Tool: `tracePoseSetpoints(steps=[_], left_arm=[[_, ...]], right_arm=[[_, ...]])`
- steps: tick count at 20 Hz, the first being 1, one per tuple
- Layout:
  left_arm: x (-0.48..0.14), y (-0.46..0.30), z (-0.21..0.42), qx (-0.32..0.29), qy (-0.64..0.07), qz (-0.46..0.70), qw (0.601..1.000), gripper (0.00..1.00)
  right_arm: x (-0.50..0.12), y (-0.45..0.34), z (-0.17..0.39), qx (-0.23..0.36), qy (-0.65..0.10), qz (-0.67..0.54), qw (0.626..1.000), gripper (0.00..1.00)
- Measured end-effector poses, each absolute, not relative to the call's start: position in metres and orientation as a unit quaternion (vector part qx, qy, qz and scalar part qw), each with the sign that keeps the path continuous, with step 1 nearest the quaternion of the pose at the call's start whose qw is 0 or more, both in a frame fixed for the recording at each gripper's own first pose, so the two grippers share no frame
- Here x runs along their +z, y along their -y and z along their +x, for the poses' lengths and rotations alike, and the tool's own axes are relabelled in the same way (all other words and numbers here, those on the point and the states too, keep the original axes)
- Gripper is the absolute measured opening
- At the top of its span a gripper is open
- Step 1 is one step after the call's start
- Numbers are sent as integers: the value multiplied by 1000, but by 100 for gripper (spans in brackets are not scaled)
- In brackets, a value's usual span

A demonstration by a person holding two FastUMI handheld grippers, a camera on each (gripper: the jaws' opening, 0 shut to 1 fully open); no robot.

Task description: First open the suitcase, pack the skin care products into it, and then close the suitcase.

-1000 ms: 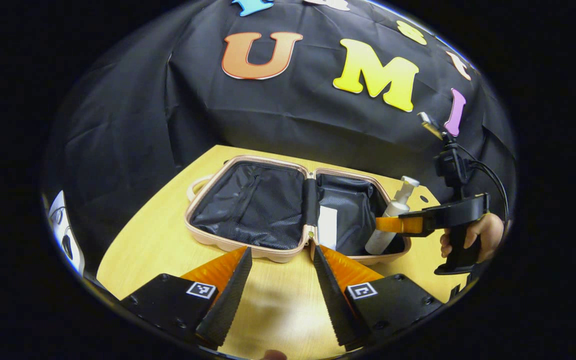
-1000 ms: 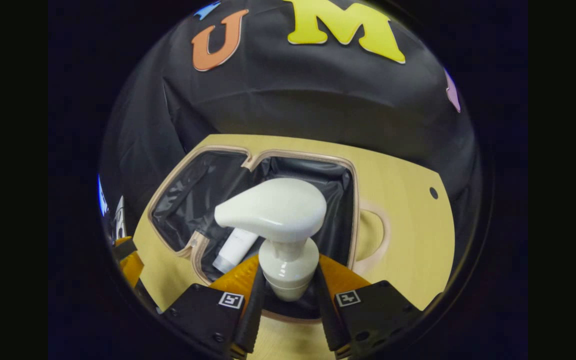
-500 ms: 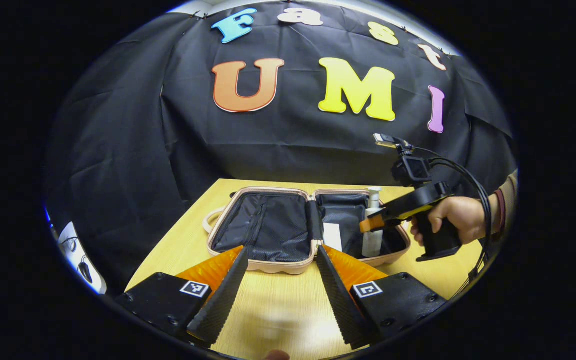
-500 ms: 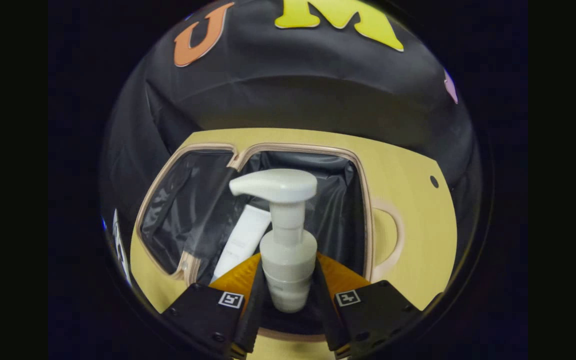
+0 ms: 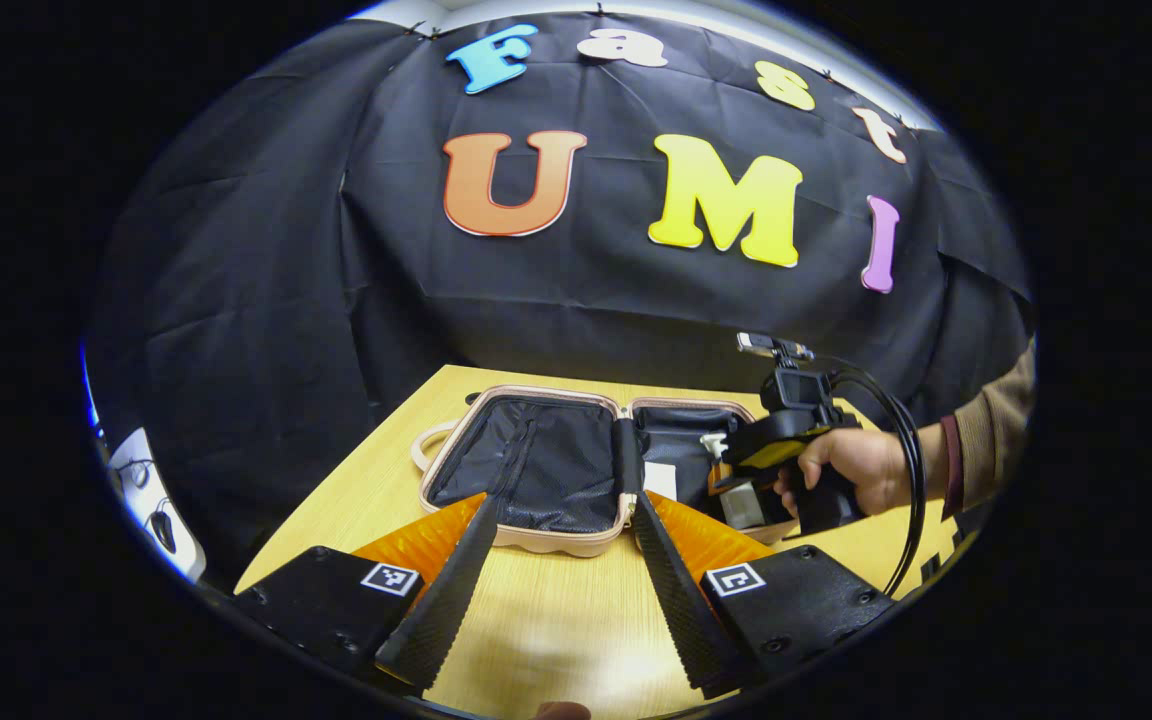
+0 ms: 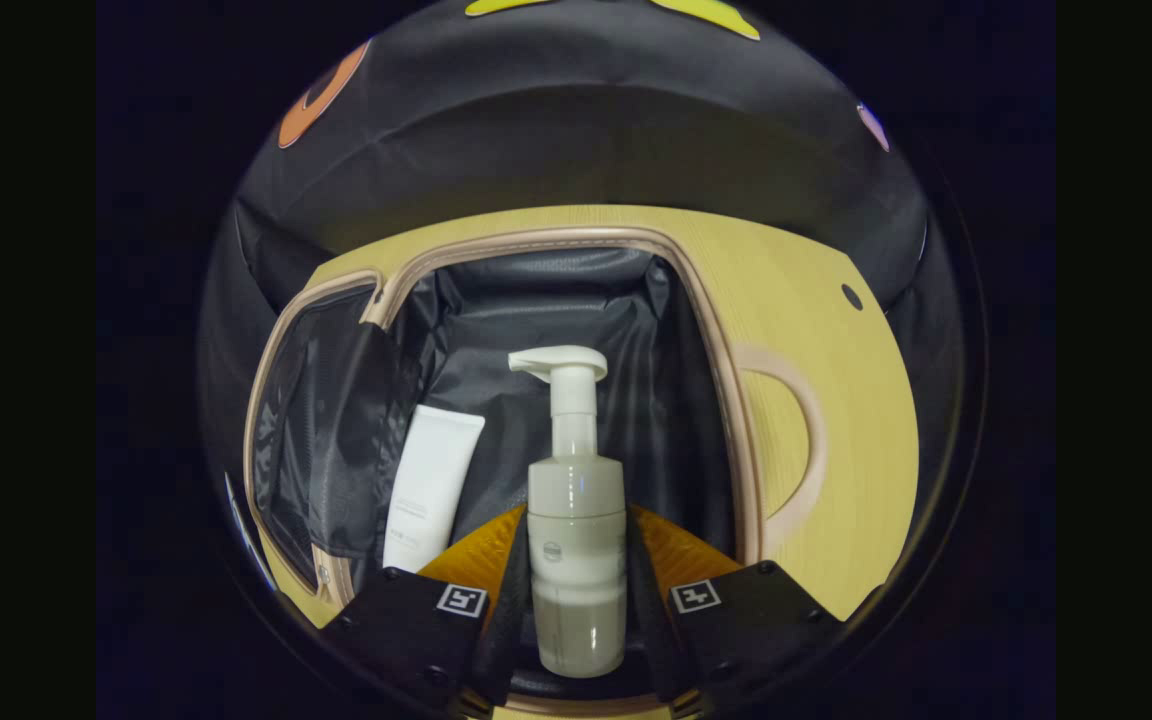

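Fingers of the right gripper (image 6: 576,600) press on both sides of the pump bottle (image 6: 576,560), pinching its body near the lower part, so the bottle lies along the fingers with its pump head pointing away from the camera. I judge this grip keeps it steady while it is laid down into the suitcase (image 6: 716,330). The bottle is inside the open right half, low over the dark lining; if it already rests on the lining I cannot tell. Just beside it, to its left, a white tube (image 6: 431,480) lies flat in the same half, near the hinge strip, so the bottle has free room and should not knock it.

In the left gripper view, the left gripper (image 5: 561,590) has its fingers spread wide with nothing between them, and it hovers over the wooden table (image 5: 356,500) in front of the suitcase, waiting, I think. Farther off, the hand (image 5: 851,470) that holds the right gripper reaches in from the right, with the sleeve (image 5: 986,450) behind it, and the tool is tilted downward into the case. The other half of the suitcase lies flat and holds nothing that I can see.
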State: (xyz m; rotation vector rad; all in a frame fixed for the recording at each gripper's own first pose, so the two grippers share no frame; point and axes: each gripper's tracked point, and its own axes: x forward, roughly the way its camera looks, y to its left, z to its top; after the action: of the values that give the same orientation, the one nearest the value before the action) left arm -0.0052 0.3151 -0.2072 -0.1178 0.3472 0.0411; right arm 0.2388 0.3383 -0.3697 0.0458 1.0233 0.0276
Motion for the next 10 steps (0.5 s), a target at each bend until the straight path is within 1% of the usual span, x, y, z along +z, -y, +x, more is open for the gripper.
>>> tracePoseSetpoints(steps=[4, 5, 8, 9, 10], left_arm=[[-198, -324, 4, 25, -172, -80, 981, 89], [-192, -327, 7, 22, -169, -80, 982, 89], [-176, -347, 19, 30, -153, -63, 986, 88], [-172, -354, 22, 34, -147, -62, 987, 88], [-169, -362, 24, 40, -143, -64, 987, 88]], right_arm=[[-376, -339, 234, 15, -498, 19, 867, 51], [-376, -342, 233, 20, -500, 22, 866, 48], [-372, -347, 227, 34, -505, 39, 861, 55], [-368, -344, 224, 33, -504, 40, 862, 63], [-362, -344, 223, 36, -499, 47, 864, 65]])
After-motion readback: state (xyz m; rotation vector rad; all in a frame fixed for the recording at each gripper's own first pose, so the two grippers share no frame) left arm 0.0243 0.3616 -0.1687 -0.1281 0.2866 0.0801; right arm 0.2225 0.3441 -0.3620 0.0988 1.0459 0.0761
